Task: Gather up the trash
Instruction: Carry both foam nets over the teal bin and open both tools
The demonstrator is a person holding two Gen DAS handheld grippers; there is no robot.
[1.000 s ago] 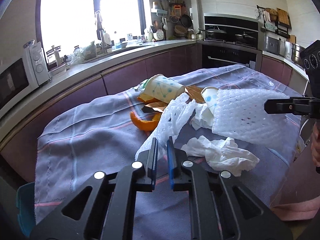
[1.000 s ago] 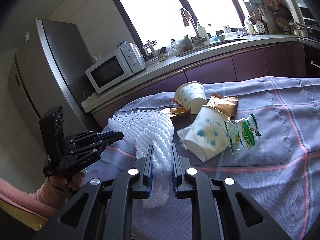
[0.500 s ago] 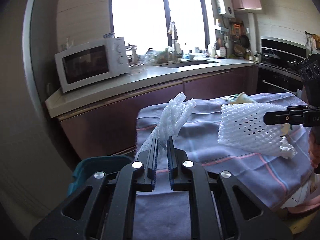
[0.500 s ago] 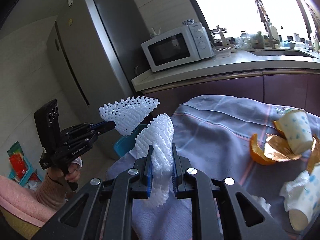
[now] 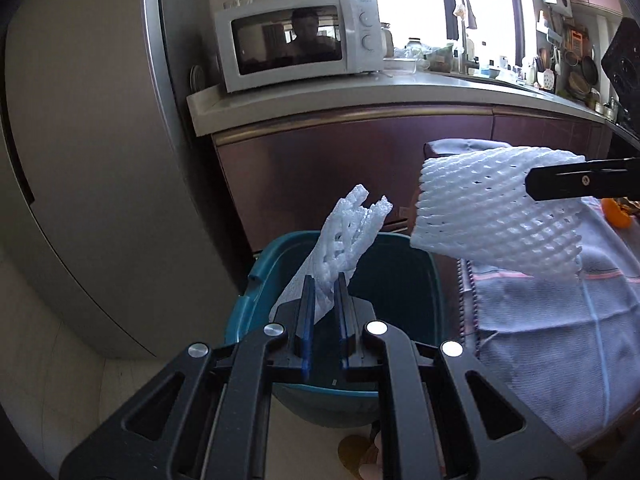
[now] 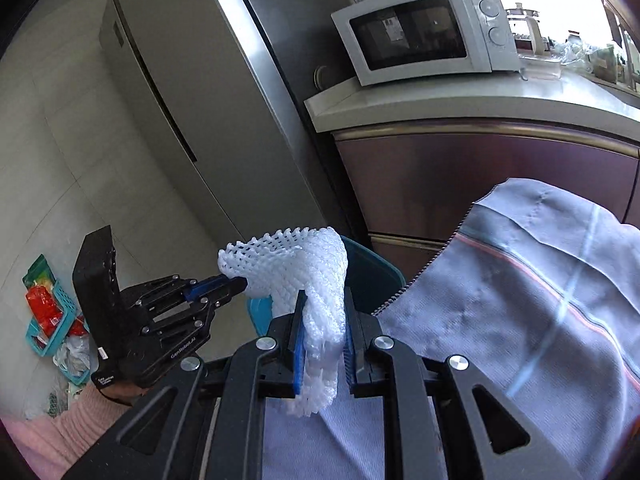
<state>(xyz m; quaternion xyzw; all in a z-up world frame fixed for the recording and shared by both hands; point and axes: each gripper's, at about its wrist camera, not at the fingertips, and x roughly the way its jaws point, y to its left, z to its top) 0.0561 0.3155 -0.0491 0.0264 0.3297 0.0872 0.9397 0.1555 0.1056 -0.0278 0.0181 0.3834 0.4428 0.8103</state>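
My left gripper [image 5: 323, 284] is shut on a white foam fruit net [image 5: 348, 236] and holds it over the open teal bin [image 5: 392, 276] on the floor. My right gripper [image 6: 322, 300] is shut on a second white foam net [image 6: 320, 276], held above the table's corner, just right of the bin [image 6: 372, 276]. In the left wrist view this second net [image 5: 496, 216] hangs from the right gripper's fingers [image 5: 580, 184]. In the right wrist view the left gripper [image 6: 236, 284] holds its net [image 6: 256, 252] beside mine.
A table under a grey-purple cloth [image 5: 560, 320] stands right of the bin, with orange peel [image 5: 616, 216] at its far edge. Behind are a counter with a white microwave [image 5: 296, 40], a steel fridge [image 5: 92, 160], and a small basket of packets on the floor [image 6: 48, 312].
Both grippers swung left, away from the trash on the table, carrying their foam nets. The left one now hangs over the teal bin; the right one is at the table's corner.
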